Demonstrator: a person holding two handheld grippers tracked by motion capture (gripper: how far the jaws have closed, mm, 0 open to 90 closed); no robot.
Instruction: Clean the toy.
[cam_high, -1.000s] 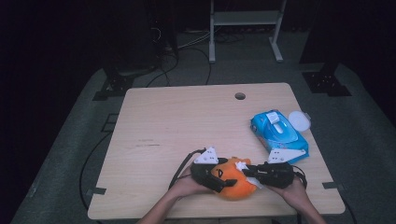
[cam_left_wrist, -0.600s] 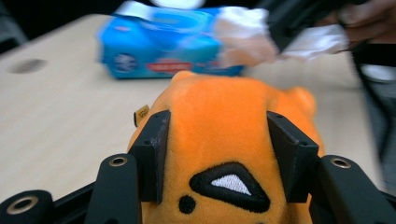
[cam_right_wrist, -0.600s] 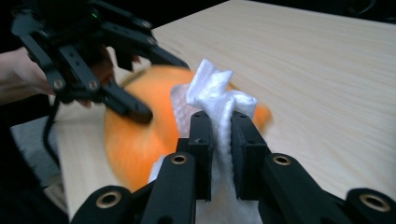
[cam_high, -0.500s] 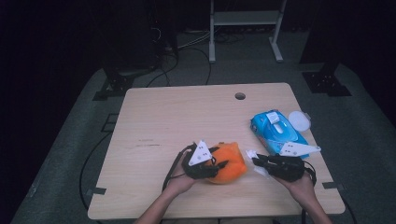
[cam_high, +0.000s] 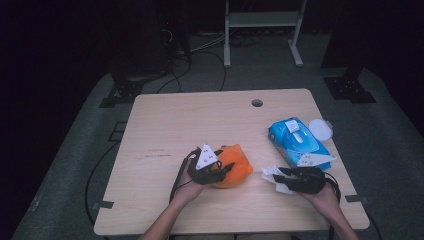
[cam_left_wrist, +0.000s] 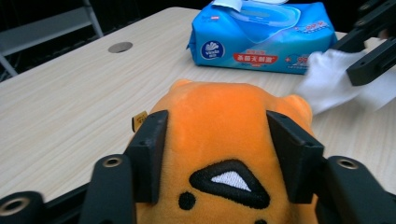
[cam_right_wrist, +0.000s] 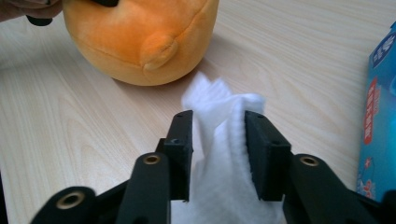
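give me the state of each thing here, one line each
orange plush toy: on the table, clamped between the jaws of the left gripper
white wipe: crumpled, between the jaws of the right gripper, which have just been opening
blue wipe pack: lying flat, flap lifted
white lid: on the table beside the pack

Left gripper (cam_high: 227, 169) clamped, right gripper (cam_high: 274, 175) loosening

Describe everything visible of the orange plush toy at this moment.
The orange plush toy is a round, soft, fuzzy ball with small rounded ears, a black-edged white triangle and black dots stitched on, and a small yellow tag at one side. It rests on the wooden table, near its front edge. The left gripper clamps it, one pad pressing each side.
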